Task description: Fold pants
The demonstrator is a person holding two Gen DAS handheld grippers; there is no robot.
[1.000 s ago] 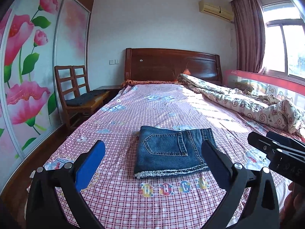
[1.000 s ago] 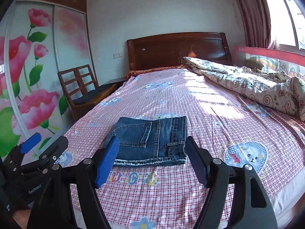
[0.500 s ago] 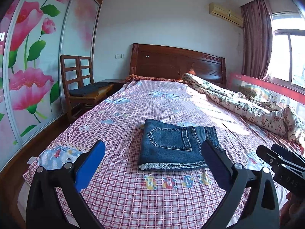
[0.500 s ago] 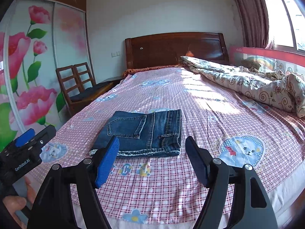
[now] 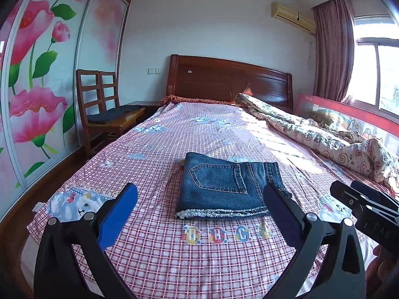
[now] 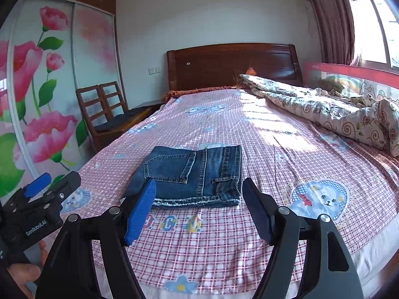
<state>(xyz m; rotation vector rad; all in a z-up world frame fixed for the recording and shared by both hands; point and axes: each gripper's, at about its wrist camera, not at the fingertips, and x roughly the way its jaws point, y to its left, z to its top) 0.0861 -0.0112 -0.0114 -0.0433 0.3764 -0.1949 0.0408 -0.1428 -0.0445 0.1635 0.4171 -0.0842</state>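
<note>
Folded blue denim pants (image 5: 225, 186) (image 6: 192, 174) lie flat in a neat rectangle on the pink checked bed sheet (image 5: 174, 249) (image 6: 212, 244), frayed hem toward me and a back pocket on top. My left gripper (image 5: 199, 211) hovers in front of them near the foot of the bed, jaws open and empty. My right gripper (image 6: 199, 204) is also held back from the pants, open with nothing between its blue pads. Each gripper shows at the edge of the other's view, the right gripper (image 5: 369, 206) and the left gripper (image 6: 42, 194); a hand (image 6: 22, 276) holds the left one.
A rumpled floral quilt (image 5: 324, 134) (image 6: 336, 109) lies along the bed's right side by a red rail (image 6: 354, 74). A dark wooden headboard (image 5: 224, 82) is at the far end. Wooden chairs (image 5: 104, 109) and a flowered wardrobe (image 5: 37, 87) stand at left.
Both views have pulled back slightly and levelled, so the pants sit a bit farther away. The pants have not moved and both grippers stay open.
</note>
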